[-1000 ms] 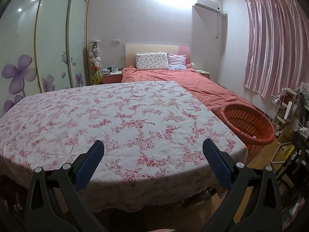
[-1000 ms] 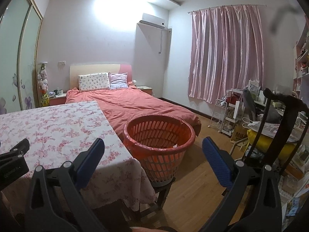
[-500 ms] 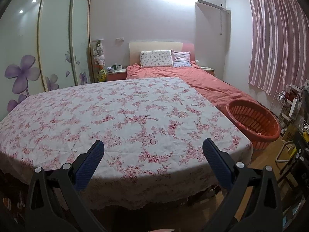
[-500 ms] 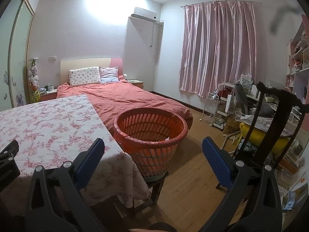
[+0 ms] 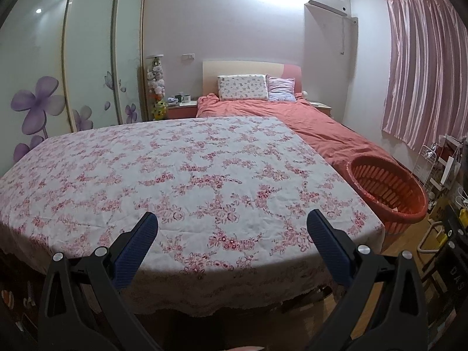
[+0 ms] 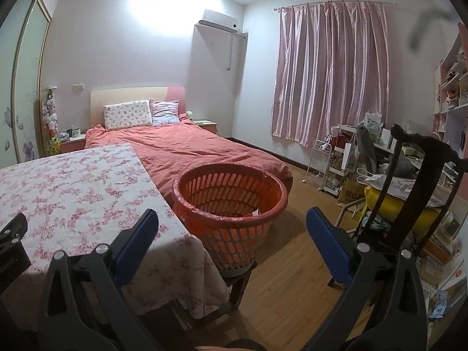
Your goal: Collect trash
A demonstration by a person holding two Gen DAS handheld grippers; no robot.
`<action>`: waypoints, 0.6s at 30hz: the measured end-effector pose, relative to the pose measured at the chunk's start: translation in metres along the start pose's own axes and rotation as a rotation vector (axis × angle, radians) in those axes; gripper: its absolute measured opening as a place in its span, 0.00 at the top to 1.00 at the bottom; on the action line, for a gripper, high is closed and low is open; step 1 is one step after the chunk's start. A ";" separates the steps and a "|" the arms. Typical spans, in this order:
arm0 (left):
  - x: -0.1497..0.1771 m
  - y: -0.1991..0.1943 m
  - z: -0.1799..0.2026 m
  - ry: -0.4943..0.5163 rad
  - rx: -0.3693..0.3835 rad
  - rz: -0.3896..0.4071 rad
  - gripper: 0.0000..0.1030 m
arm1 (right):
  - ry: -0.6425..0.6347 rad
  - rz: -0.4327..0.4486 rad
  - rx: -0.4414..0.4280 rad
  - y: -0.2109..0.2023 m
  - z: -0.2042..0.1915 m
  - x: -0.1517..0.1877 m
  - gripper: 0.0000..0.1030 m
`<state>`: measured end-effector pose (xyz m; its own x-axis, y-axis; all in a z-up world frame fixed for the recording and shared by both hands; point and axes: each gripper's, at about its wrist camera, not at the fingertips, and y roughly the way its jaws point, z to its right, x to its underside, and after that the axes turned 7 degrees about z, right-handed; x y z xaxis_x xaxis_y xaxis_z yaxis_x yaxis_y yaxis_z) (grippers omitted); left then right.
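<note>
A red slatted plastic basket stands on a low stool at the right end of a table covered with a pink floral cloth. The basket also shows in the left wrist view. A small white scrap lies inside it. No loose trash shows on the cloth. My left gripper is open and empty over the table's near edge. My right gripper is open and empty, in front of the basket. Part of the left gripper shows at the left edge of the right wrist view.
A bed with a red cover lies behind the table and basket. A dark wooden chair and cluttered shelves stand at the right. Wardrobe doors with purple flowers line the left. Wood floor lies right of the basket.
Both grippers have pulled back and risen slightly, staying open. The table and basket look a little farther and lower in both views.
</note>
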<state>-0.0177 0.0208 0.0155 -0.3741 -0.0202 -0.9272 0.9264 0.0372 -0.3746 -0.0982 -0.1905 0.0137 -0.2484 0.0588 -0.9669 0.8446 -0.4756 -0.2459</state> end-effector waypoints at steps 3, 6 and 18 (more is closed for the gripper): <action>-0.001 0.002 0.000 -0.005 -0.003 -0.001 0.03 | 0.003 -0.003 -0.003 0.003 0.000 -0.001 0.04; -0.001 0.002 0.001 -0.004 -0.006 -0.002 0.03 | 0.007 -0.005 -0.004 0.004 -0.001 -0.001 0.04; 0.000 0.002 0.000 -0.006 0.007 -0.013 0.03 | 0.021 -0.019 -0.005 0.006 -0.002 0.001 0.04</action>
<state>-0.0155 0.0205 0.0150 -0.3860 -0.0271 -0.9221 0.9217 0.0298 -0.3867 -0.0923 -0.1918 0.0107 -0.2542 0.0864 -0.9633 0.8421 -0.4700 -0.2644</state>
